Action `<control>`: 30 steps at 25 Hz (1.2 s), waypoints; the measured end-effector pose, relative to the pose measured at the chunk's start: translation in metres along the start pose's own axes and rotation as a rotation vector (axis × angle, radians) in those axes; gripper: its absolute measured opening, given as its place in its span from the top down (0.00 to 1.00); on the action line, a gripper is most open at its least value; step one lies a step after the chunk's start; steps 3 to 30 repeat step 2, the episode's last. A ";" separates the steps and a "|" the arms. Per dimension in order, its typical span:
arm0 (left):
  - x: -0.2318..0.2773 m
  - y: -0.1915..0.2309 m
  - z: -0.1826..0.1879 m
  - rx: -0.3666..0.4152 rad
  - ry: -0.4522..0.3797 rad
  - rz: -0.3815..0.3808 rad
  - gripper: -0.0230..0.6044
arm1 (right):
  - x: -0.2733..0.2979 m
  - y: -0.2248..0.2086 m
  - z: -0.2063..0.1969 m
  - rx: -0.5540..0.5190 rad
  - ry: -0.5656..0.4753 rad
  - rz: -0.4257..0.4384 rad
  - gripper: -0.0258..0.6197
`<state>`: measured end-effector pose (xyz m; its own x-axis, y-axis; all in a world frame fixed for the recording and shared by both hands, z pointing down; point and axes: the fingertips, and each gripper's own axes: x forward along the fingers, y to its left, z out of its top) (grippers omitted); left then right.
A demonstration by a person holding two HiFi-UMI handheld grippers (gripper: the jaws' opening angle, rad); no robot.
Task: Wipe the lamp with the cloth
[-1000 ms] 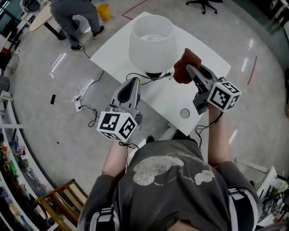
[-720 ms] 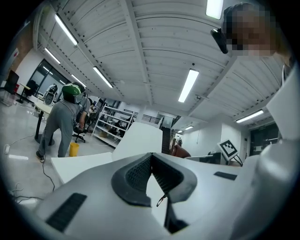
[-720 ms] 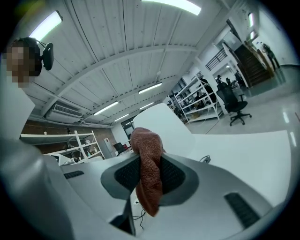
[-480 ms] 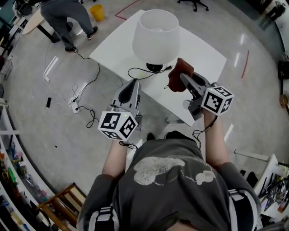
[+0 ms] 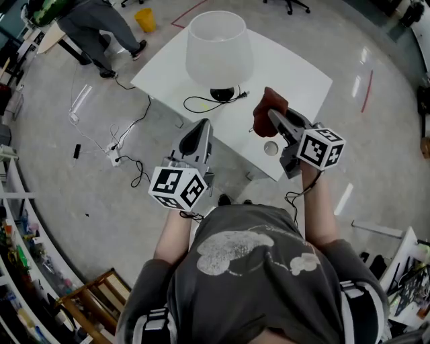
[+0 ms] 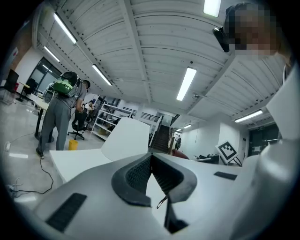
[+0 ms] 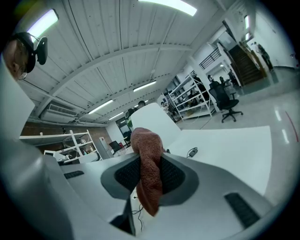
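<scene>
**Cloth gripped, lamp not yet touched**

At the far left, a person in grey trousers (image 5: 101, 27) stands by a yellow bucket (image 5: 144, 18) on the floor.

Nearer, the left gripper (image 5: 203, 125) is held with its tip at the near left edge of the white square table (image 5: 302, 67). Its jaws are pressed together with nothing between them.

On the far left part of the table stands the lamp with a white tapered shade (image 5: 218, 48). Its black round base (image 5: 223, 93) shows under the shade, and a black cord (image 5: 198, 104) loops across the tabletop beside it.

To the right, the right gripper (image 5: 275, 119) clamps a reddish-brown towelling cloth (image 5: 267, 107), which bunches above the jaws and hangs below them. The cloth hovers over the table's near right part, to the right of the lamp and clear of it. Just below the cloth there is a small round grey disc (image 5: 271, 148) in the tabletop.
</scene>
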<state>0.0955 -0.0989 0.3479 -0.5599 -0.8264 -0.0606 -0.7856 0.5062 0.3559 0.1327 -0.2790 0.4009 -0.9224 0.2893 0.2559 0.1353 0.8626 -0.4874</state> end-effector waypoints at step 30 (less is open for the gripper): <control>-0.003 -0.011 -0.001 -0.005 -0.002 0.009 0.95 | -0.009 -0.002 -0.001 -0.016 0.011 0.000 0.82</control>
